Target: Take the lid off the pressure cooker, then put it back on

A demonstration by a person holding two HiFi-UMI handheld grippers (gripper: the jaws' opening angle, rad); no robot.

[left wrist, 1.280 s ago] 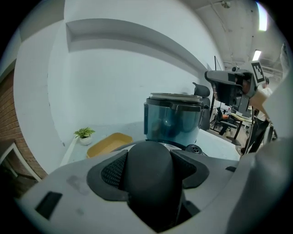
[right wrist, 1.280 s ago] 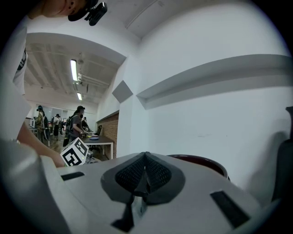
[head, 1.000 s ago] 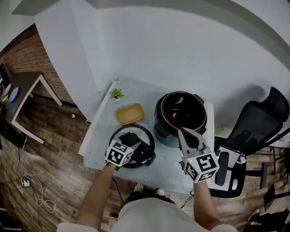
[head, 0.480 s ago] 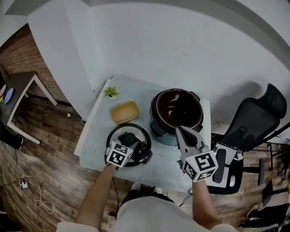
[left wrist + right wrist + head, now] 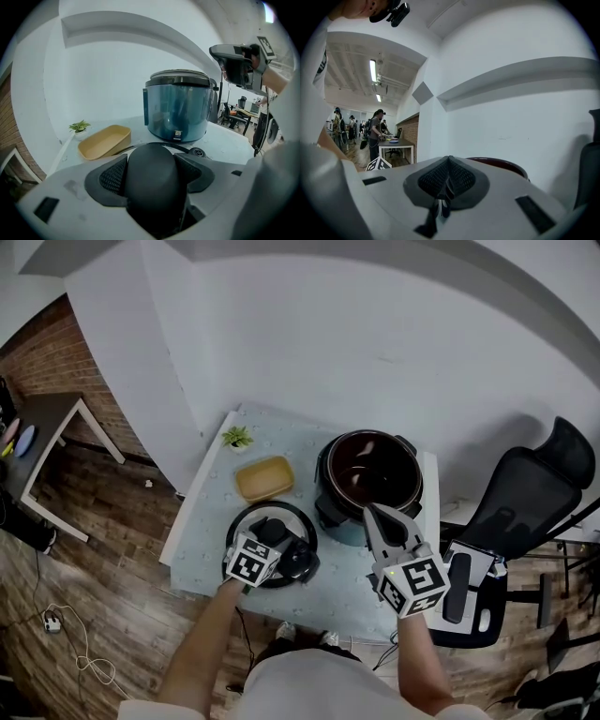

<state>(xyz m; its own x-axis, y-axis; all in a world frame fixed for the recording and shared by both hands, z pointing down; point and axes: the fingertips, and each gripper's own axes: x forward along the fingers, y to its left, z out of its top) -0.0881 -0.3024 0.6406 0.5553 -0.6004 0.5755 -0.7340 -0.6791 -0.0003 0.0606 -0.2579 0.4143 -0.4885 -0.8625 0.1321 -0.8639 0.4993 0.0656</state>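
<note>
Two containers on the pale table (image 5: 208,545), and both are worth a look. The pressure cooker (image 5: 339,524) stands open at the back right. Its dark inner pot shows only a few pale glints, and what, if anything, lies in there I can't tell. Left of it sits the shallow yellow tray (image 5: 110,146), and that one is bare inside. A small potted plant (image 5: 238,437) stands just behind the tray, at the table's far left corner.

Now the lid (image 5: 292,517): it's off the cooker, lying flat on the table at the front, just beside the cooker's base and in front of the tray. The left gripper (image 5: 267,538) is right on it, jaws spread wide and pressed on either side of the lid's round black knob (image 5: 152,176).

Over to the right gripper (image 5: 372,512): jaws closed together, nothing between them, hovering at the cooker's near rim. A black office chair (image 5: 534,493) stands off to the right.
</note>
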